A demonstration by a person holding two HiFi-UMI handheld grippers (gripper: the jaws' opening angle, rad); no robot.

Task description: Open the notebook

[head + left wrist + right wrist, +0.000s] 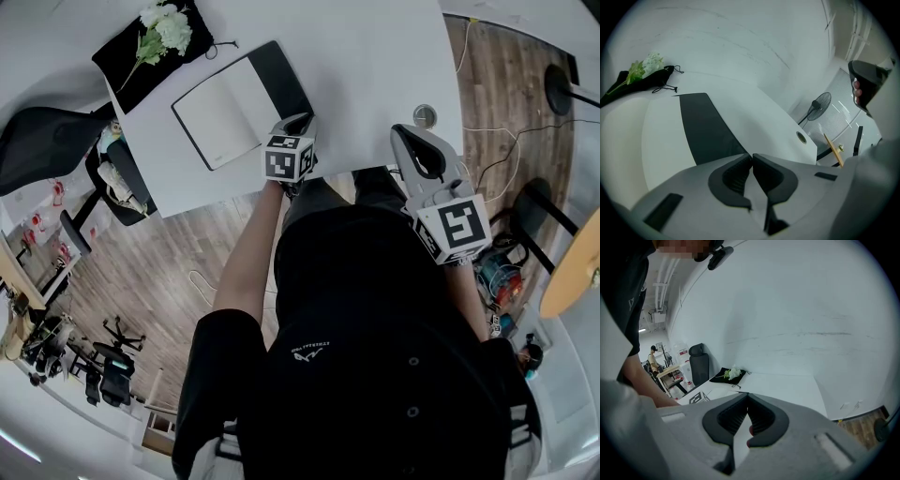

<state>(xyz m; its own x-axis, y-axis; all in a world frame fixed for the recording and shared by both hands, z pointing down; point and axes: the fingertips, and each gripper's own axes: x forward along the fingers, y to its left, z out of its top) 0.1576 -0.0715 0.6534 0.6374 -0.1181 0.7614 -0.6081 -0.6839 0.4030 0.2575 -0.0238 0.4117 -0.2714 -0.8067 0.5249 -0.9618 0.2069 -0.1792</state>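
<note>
White table point(375, 56) over a wood-plank floor point(234, 246). A plain white wall stands behind it in both gripper views.

Left tongs point(752, 157): I read them as closed, the two dark pads point(733, 178) meeting tip to tip with nothing between. The tips sit at the near edge of the notebook's black half. I cannot tell whether they touch it.

Right tongs point(747, 396): also closed, the tips meet and nothing is clamped. In the head view they hang at the table's near edge, at 3 o'clock from the left tongs and well apart from the notebook.

Notebook point(239, 103): lies open and flat on the table, at 11 o'clock from the left tongs. The page on the left is blank white and the half on the right is black.

Grommet point(425, 115): a round fitting set into the table top at 1 o'clock from the right tongs, just beside them.

Black bag point(141, 61): on the table's far left corner, at 11 o'clock beyond the notebook and apart from it. White flowers point(167, 26) lie on top of it, and a thin cord trails off its edge.

Off the table: a black office chair point(42, 141) at 9 o'clock on the floor. A standing fan point(818, 104) shows past the table's right end in the left gripper view.
</note>
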